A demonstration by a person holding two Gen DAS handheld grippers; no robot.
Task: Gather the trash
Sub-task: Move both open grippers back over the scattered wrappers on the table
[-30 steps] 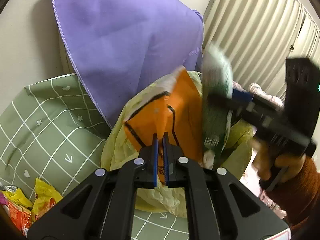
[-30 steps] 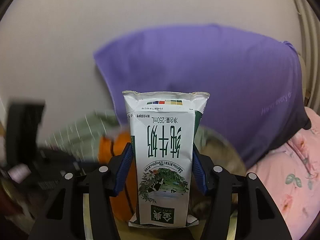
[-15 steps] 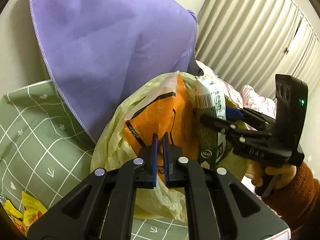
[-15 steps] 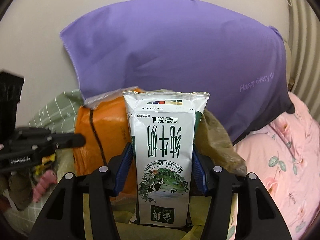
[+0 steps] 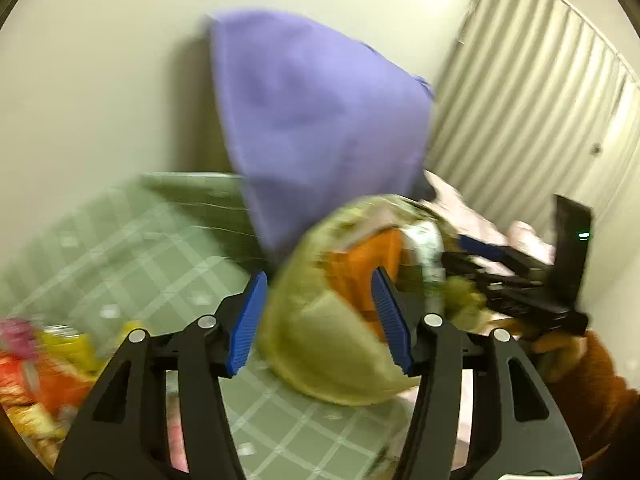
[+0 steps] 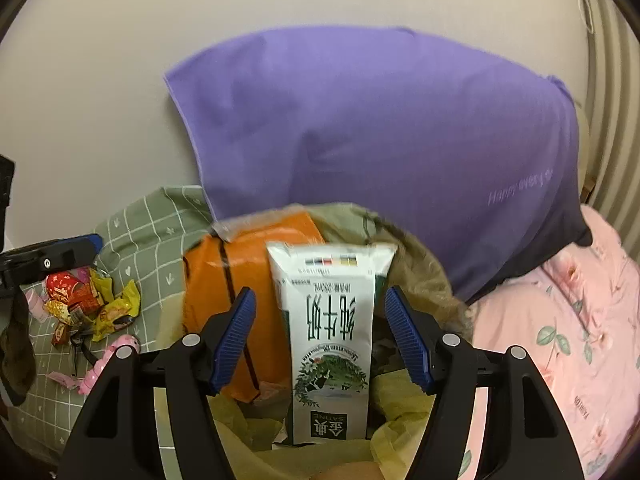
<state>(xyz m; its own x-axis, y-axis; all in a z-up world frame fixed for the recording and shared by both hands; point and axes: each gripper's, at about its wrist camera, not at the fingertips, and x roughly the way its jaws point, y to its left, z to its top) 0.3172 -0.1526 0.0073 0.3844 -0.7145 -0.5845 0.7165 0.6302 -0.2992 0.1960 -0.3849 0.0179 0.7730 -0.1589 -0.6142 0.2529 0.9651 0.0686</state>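
Observation:
A white and green milk carton (image 6: 329, 340) stands in the mouth of a yellowish trash bag (image 6: 420, 280), next to an orange package (image 6: 224, 280). My right gripper (image 6: 320, 332) is open, its blue pads apart on either side of the carton and not touching it. In the blurred left wrist view my left gripper (image 5: 320, 316) is open in front of the bag (image 5: 320, 348), holding nothing. The carton (image 5: 428, 256) and the right gripper (image 5: 500, 276) show at the bag's right side. A pile of snack wrappers (image 6: 88, 304) lies on the green checked sheet.
A large purple pillow (image 6: 380, 140) leans on the wall behind the bag. A green checked sheet (image 6: 132, 220) lies to the left, a pink floral blanket (image 6: 560, 320) to the right. Pleated curtains (image 5: 520, 100) hang at the far right. Wrappers (image 5: 36, 360) lie left of my left gripper.
Both grippers have opened. The right one has let go of the carton, which now stands in the bag. The left one has released the bag and swung back.

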